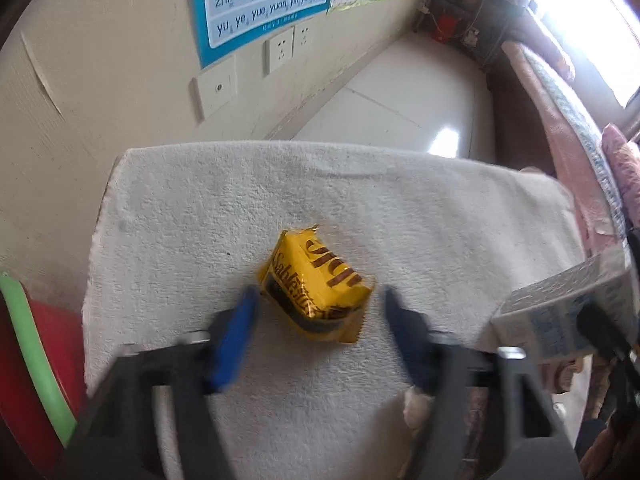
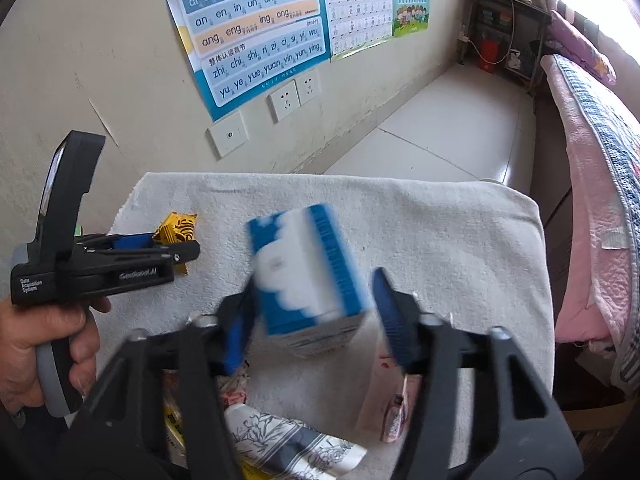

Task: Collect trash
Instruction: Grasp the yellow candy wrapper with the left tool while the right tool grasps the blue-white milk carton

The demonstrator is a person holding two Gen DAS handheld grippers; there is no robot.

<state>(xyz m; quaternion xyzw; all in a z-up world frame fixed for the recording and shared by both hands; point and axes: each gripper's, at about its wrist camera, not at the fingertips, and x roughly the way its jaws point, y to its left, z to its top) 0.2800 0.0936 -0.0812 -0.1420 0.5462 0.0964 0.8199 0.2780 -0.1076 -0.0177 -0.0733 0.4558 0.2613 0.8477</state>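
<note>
The yellow snack wrapper [image 1: 318, 286] lies on the white towel [image 1: 200, 220], flanked by the left gripper [image 1: 318, 310], pads not seen pressing. The blue-and-white carton [image 2: 306, 276] is flanked by the right gripper [image 2: 314, 320]; contact cannot be told.

White towel [image 2: 460, 248] spread as work surface; pinyin poster [image 2: 248, 28] and wall sockets [image 2: 294, 96] behind (bed [image 2: 592, 184] at right)

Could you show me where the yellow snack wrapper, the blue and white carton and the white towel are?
yellow snack wrapper [image 1: 316, 284], left wrist view, its printed top face.
blue and white carton [image 2: 308, 268], right wrist view, its front face.
white towel [image 2: 460, 240], right wrist view, a bare patch.
</note>
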